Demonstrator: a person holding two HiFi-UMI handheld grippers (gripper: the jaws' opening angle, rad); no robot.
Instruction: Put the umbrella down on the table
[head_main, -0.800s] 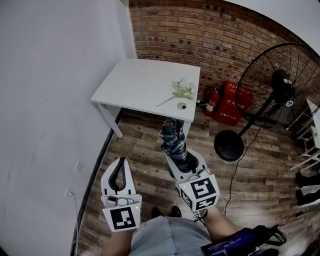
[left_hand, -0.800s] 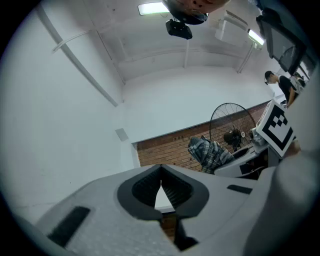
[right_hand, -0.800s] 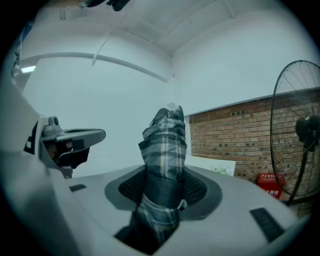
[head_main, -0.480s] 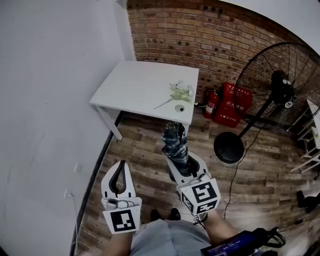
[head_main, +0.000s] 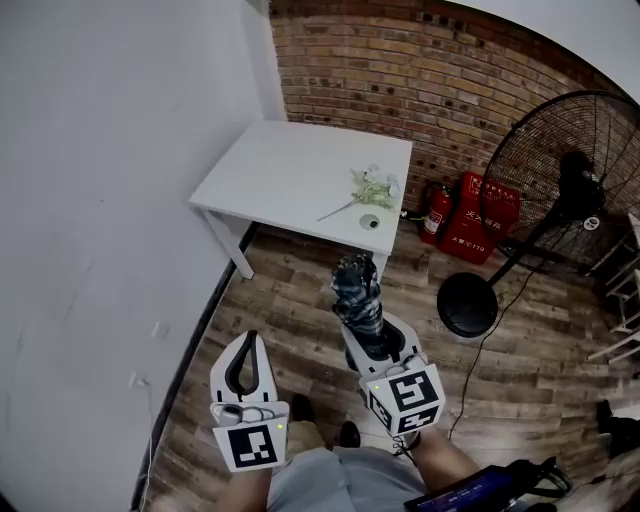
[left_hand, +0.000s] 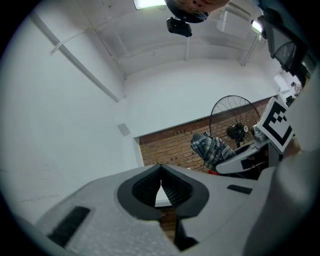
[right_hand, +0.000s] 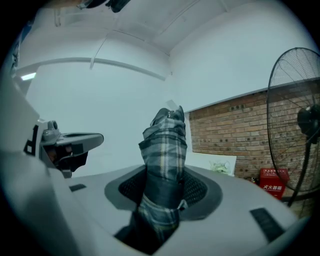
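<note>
While the left gripper (head_main: 248, 340) hangs empty, jaws pressed together, the right gripper (head_main: 377, 337) is clenched on one end of the folded umbrella (head_main: 357, 292), held over the floor (head_main: 290, 300), short of the table (head_main: 290, 165). Gripped so far from its middle, it could pivot or slip in the jaws, or sweep the flower sprig (head_main: 365, 187) near the table's edge on landing. Its long axis runs forward, free end toward the table.

The umbrella (head_main: 357, 296) is plaid cloth, the table (head_main: 285, 172) smooth matt white, the wall (head_main: 400, 70) rough brick.
</note>
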